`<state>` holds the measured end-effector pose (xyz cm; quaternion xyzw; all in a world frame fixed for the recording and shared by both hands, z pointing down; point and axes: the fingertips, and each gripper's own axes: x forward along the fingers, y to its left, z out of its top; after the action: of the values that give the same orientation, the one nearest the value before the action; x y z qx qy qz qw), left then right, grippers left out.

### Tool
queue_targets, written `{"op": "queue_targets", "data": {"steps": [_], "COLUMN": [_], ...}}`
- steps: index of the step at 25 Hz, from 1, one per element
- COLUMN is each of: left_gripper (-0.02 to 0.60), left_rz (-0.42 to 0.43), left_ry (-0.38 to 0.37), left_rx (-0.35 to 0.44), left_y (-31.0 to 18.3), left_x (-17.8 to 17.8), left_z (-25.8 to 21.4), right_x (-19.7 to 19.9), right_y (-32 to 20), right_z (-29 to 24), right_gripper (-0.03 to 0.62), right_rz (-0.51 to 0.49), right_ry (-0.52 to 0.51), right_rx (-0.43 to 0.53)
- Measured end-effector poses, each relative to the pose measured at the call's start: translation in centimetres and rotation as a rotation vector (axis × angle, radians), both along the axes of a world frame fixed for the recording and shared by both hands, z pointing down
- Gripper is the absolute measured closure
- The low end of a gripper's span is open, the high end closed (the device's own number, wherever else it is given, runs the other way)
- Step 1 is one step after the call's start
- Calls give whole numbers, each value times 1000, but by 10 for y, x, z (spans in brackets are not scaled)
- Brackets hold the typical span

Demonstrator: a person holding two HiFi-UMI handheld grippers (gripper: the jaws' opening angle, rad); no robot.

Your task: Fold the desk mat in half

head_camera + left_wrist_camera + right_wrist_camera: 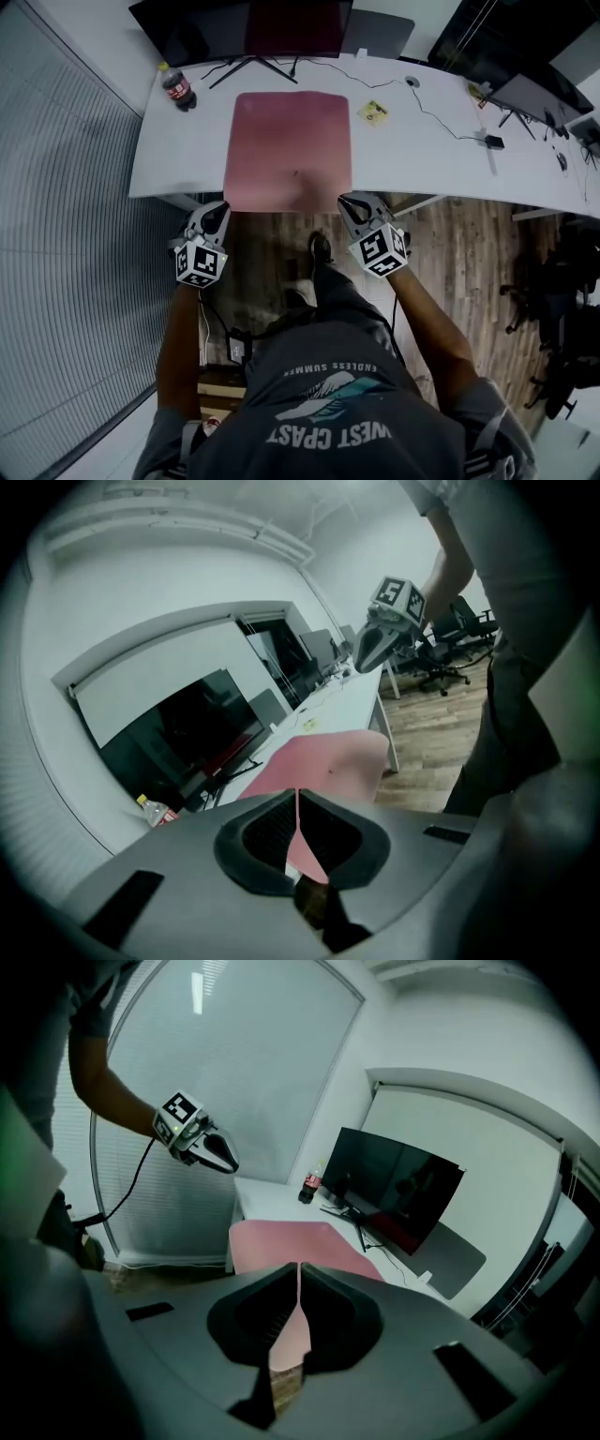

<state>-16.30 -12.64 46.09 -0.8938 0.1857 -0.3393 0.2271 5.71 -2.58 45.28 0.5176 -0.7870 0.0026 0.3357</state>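
2 claws hang just off the near edge of the pink desk mat (289,150), which lies flat on the white desk (422,159). My left gripper (215,214) and right gripper (355,204) are both pinched together, empty. Only the head view shows me both at once.

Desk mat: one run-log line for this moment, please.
phase: pre-grasp | desk mat: flat, unfolded | left hand-held gripper: shut, empty, by near-left corner | right hand-held gripper: shut, empty, by near-right corner

pink desk mat (289,150), flat (unfolded), overhanging desk edge
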Motion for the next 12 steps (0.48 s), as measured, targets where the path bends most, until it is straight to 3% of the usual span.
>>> {"op": "queue_targets", "data": {"steps": [4, 8, 12], "left_gripper": [558, 545, 388], "left_rz": [8, 2, -9], "left_ry": [-100, -183, -266], "left_rx": [-23, -34, -29], "left_y": [-10, -23, -31], "left_x": [-3, -4, -3], "left_z": [46, 94, 140], "right_x": [-1, 3, 7], "right_y": [-4, -7, -7], "right_z": [51, 103, 146], "right_gripper": [557, 464, 384], "right_rz": [-41, -66, -89], "right_ry": [79, 159, 232], "right_rx": [-65, -134, -177]}}
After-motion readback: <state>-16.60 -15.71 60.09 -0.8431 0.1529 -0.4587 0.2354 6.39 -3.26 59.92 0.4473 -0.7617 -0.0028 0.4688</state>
